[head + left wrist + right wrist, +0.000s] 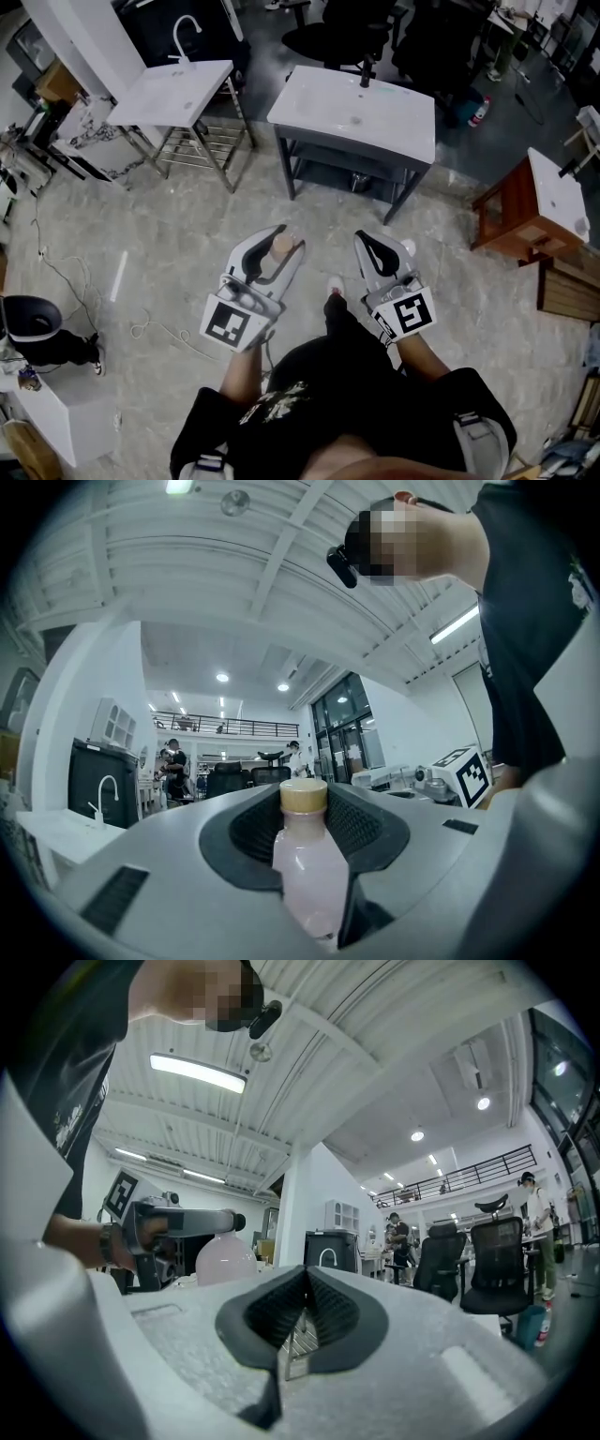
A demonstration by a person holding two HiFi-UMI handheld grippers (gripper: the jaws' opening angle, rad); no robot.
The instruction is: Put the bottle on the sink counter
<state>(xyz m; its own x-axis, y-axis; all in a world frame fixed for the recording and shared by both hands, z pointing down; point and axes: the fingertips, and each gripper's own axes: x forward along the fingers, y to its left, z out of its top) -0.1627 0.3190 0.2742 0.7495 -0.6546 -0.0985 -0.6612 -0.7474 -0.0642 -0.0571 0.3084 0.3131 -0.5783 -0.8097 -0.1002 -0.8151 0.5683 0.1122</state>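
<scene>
My left gripper (284, 241) grasps a tan-capped pink plastic bottle (307, 874); right gripper (305, 1279) clenched, empty; a jolt could drop it.

Bottle (307, 869) base hidden between left gripper (306, 797) fingers (375, 829); head view shows top only.

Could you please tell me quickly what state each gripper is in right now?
Left gripper: closed on the pink bottle.
Right gripper: closed, holding nothing.
</scene>
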